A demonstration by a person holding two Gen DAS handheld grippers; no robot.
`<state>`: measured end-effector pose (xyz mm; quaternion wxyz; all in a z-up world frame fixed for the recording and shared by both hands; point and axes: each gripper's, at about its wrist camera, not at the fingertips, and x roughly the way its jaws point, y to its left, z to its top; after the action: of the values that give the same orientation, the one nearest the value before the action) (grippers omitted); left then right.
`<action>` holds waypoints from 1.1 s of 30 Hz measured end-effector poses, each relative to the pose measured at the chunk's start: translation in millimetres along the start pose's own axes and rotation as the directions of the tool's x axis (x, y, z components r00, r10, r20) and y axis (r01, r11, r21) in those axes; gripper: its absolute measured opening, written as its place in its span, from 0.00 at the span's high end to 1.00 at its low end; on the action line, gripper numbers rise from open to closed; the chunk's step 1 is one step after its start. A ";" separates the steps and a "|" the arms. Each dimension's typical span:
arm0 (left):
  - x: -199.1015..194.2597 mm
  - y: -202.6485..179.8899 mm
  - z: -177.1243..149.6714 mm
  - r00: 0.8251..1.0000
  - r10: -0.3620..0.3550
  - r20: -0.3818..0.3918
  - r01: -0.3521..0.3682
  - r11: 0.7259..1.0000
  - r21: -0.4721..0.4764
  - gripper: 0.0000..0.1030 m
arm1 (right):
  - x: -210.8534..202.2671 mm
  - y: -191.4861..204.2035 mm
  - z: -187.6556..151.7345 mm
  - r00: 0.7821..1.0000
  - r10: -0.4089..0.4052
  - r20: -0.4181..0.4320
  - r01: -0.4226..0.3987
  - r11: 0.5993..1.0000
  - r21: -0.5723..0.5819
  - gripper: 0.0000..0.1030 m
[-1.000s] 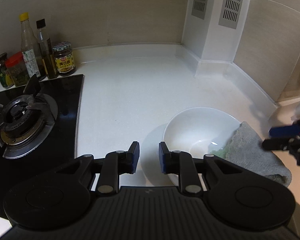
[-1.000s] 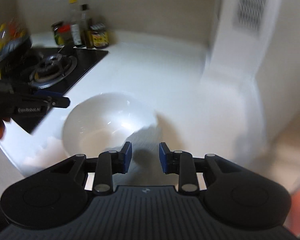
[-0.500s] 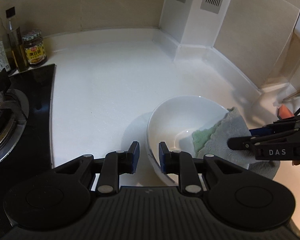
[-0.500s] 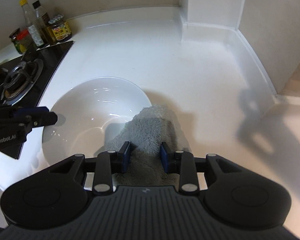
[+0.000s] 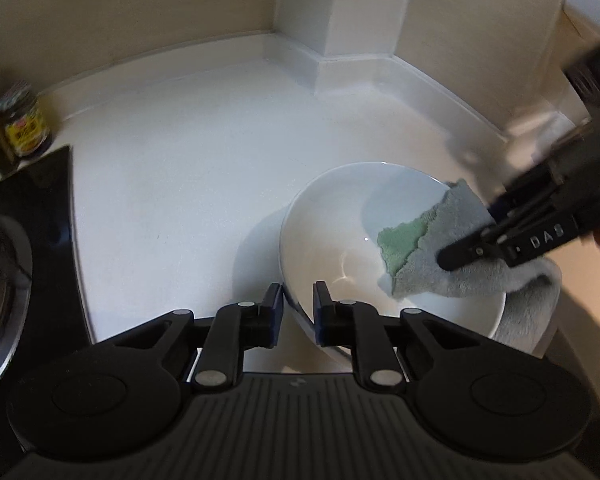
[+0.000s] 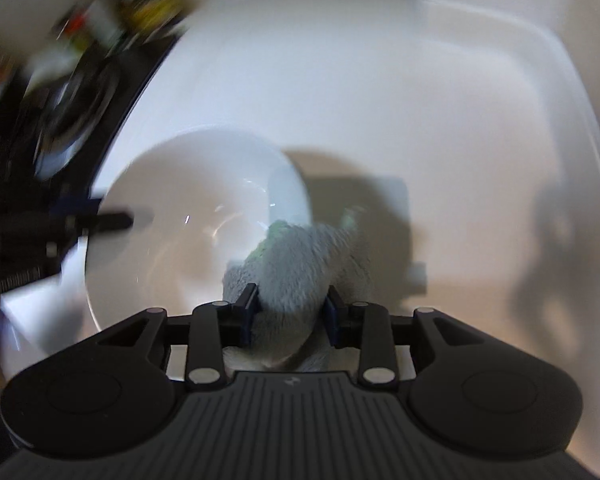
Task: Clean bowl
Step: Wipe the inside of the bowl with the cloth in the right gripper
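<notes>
left tongs (image 5: 296,308) closing on bowl (image 5: 340,216) rim, right tongs (image 6: 290,312) opening w/ cloth (image 6: 300,264) between, now over bowl: wiping can start.

One round white ceramic bowl (image 5: 340,216) sits on the white countertop (image 5: 188,168). One fluffy grey cloth with a green patch (image 5: 432,256) drapes over its rim. One dark glass jar with a yellow label (image 5: 22,120) shows at the wall. One black gas hob (image 5: 32,240) lies beside. Two black two-finger grippers appear: left gripper (image 5: 297,308), right gripper (image 6: 290,312).
</notes>
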<state>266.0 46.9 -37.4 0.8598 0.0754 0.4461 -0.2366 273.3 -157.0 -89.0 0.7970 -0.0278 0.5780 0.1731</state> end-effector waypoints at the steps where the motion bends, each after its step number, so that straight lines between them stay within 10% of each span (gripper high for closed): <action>1: 0.5 -1.3 1.1 1.000 0.003 -0.004 -0.003 1.000 0.018 0.81 | 2.3 3.3 6.8 1.000 -0.013 -0.019 0.012 0.998 -0.065 0.73; 6: 2.2 -4.1 4.8 1.000 0.014 -0.024 -0.012 0.997 0.081 0.81 | 16.7 28.8 39.4 0.995 -0.094 -0.039 0.069 0.907 -0.415 0.72; 10: 3.9 -7.0 6.3 0.999 0.010 -0.031 -0.006 0.992 0.123 0.81 | 23.4 52.7 59.5 0.997 -0.056 0.045 0.072 0.746 -0.662 0.72; 15: 3.5 -2.8 5.7 1.000 0.007 -0.029 -0.004 0.995 0.099 0.82 | 24.8 70.8 67.5 0.998 -0.005 0.066 0.054 0.637 -0.769 0.72; 22: 9.1 6.4 13.1 1.000 0.020 -0.024 -0.017 0.991 0.131 0.90 | 11.3 25.3 46.3 0.997 0.010 -0.076 -0.035 0.940 -0.340 0.80; 33: 8.2 -7.3 7.0 0.998 0.041 -0.040 -0.034 0.986 0.162 0.91 | -15.6 18.8 -19.9 0.997 0.063 -0.036 -0.064 0.998 -0.025 0.81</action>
<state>271.8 35.3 -39.3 0.8455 0.1580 0.4424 -0.2538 245.1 -148.1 -78.1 0.7803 -0.0228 0.5902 0.2056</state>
